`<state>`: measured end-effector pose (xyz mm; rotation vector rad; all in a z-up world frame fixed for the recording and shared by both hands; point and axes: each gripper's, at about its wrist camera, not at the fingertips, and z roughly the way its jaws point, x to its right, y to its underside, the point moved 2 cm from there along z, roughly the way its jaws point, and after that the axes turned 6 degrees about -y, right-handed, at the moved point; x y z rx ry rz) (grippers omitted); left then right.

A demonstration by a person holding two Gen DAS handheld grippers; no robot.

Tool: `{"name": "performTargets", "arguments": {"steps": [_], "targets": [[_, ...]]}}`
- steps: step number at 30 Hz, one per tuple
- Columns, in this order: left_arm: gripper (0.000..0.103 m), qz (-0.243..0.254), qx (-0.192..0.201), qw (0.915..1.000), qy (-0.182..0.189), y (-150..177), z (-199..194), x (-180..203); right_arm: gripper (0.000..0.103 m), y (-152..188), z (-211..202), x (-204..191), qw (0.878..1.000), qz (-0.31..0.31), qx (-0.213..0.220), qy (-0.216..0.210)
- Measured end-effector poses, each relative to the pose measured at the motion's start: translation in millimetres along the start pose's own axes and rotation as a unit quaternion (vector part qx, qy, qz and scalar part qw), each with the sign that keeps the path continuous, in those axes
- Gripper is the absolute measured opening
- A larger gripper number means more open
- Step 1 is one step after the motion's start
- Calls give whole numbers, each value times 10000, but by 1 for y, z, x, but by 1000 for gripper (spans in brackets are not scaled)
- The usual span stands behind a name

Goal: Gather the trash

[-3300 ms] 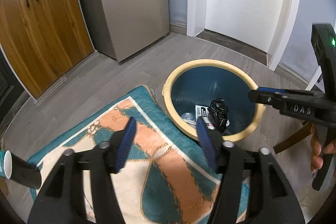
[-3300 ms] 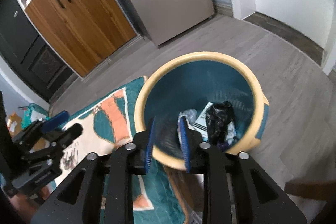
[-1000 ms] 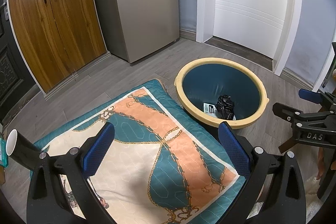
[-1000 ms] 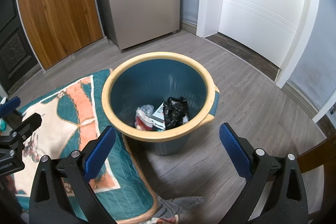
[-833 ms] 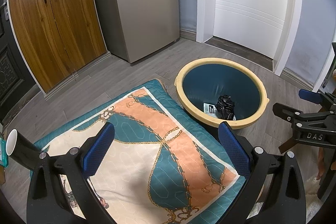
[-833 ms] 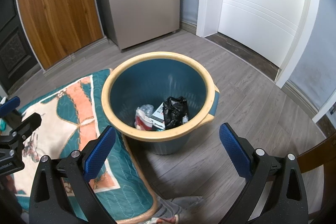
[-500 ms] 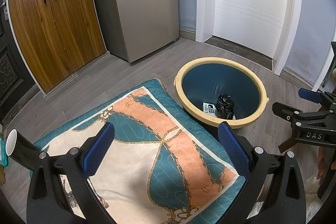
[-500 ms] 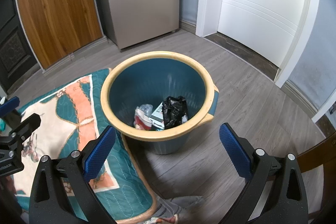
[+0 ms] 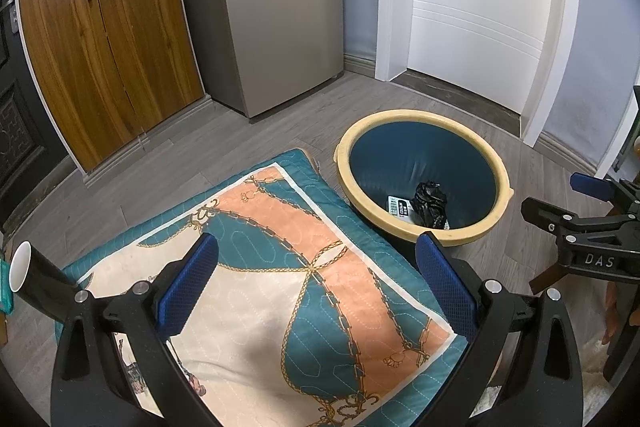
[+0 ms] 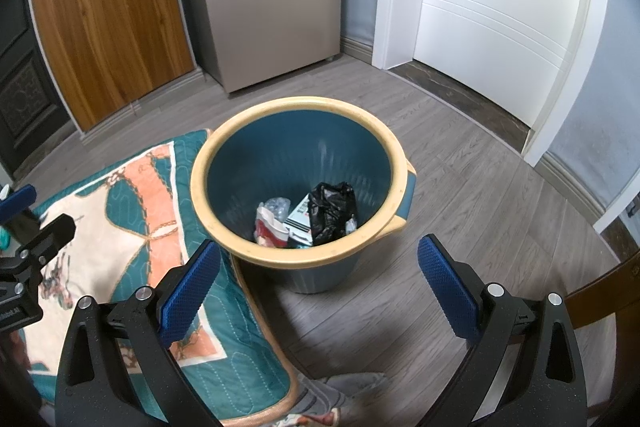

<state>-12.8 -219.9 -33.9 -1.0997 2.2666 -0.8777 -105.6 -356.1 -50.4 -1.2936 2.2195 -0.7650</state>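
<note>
left wrist: my left gripper [image 9: 316,279] jaws wide over the rug [image 9: 260,267], holding nothing; bin [image 9: 424,131] beyond, its rim hiding most trash, only black bag [image 9: 431,201] and a label show | right wrist: my right gripper [image 10: 318,285] jaws wide, empty; bin [image 10: 296,111] ahead holds black bag [image 10: 332,207], crumpled wrappers [image 10: 272,223], details unclear

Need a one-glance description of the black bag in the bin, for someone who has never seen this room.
Start at the patterned mat on the wood floor; the blue bin with a yellow rim stands at its edge. Look down to the bottom, where the black bag lies beside a printed white carton and a red-and-white wrapper. It is the only dark item: crumpled, glossy plastic.
</note>
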Motion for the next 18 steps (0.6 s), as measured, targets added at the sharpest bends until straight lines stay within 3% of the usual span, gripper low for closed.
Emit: {"name": "performTargets", "arguments": {"steps": [9,18], "targets": [[97,111,-24,9999,93,0,2,3,98,0,0,0,10000,-3,-8,4],[97,-51,-230,9997,-110,-3,-1,-4,98,-1,5,-3,9999,37,-93,28]]}}
